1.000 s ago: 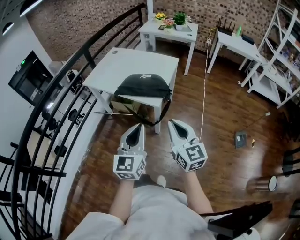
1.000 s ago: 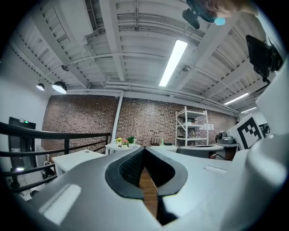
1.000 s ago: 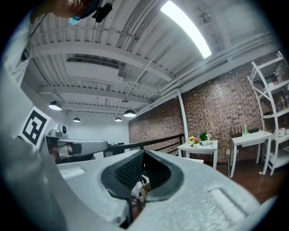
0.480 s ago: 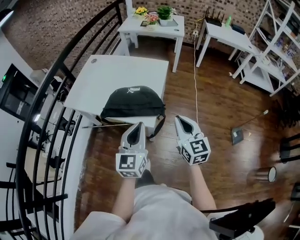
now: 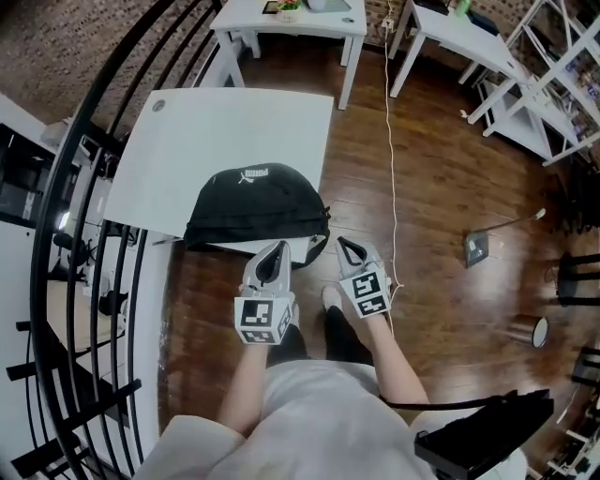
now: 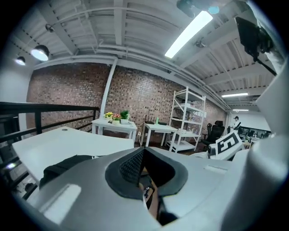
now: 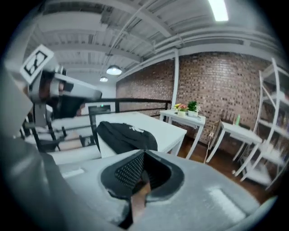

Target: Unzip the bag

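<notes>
A black bag [image 5: 253, 202] with white print lies zipped at the near edge of a white table [image 5: 216, 122], and its strap [image 5: 315, 249] hangs over that edge. Both grippers are held side by side just short of the bag, above the wooden floor. My left gripper [image 5: 279, 247] is shut and empty, its tip close to the table's edge. My right gripper [image 5: 343, 244] is also shut and empty, near the strap. In the left gripper view the bag [image 6: 63, 166] lies low at the left behind the jaws. In the right gripper view the bag [image 7: 126, 135] sits just beyond the jaws.
A black railing [image 5: 84, 197] runs along the left of the table. Small white tables [image 5: 291, 14] stand at the back, a white shelf [image 5: 553, 75] at the right. A white cord [image 5: 392, 141] and a grey dustpan [image 5: 476, 248] lie on the floor. A black chair [image 5: 487, 441] is behind me.
The person has stepped closer to the table, so the bag now lies right in front of both grippers. Both grippers stay shut and side by side.
</notes>
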Demonstrator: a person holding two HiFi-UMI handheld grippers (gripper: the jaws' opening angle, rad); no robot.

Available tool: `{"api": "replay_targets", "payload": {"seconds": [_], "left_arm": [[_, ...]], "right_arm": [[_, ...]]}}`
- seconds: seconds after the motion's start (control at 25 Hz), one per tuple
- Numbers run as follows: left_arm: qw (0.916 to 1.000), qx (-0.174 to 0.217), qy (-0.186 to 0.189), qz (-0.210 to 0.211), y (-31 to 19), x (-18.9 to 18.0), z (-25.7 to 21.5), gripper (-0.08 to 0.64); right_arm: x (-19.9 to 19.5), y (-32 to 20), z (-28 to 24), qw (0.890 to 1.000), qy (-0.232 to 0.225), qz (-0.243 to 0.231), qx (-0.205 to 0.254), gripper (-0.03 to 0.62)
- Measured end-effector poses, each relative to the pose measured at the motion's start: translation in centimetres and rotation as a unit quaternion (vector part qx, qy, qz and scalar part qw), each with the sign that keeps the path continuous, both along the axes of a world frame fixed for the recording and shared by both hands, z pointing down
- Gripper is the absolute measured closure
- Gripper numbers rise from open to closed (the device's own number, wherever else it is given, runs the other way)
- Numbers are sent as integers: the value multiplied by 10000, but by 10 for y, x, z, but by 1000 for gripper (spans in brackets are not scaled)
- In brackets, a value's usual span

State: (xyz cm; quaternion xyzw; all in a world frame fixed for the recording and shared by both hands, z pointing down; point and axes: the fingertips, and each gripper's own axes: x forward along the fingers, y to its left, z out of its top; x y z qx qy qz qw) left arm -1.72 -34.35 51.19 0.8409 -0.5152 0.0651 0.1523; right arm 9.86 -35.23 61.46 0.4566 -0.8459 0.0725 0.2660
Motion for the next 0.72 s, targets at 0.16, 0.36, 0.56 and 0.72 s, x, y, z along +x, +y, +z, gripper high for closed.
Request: {"api": "replay_targets", "payload": {"seconds": [0.16,0.36,0.56,0.72], "left_arm": [[9989,-442,-57,-167,-15,5,33,543],[9965,-730,-90,-397,-20,2,64,543],[9931,-1023,-137,-559,-20,-3,88,543],[9924,-1120,-132,-483,-20,1,96,543]], "right_arm": [[-6,-19,84,9918,1086,-566,-368,507],[-24,-29,156,9795,1543,-1162,-571,495],[-35,-39,173,9768,1506,-1387,-626,489],[-32,-38,162,9832,905,-1186,-1057,541]]}}
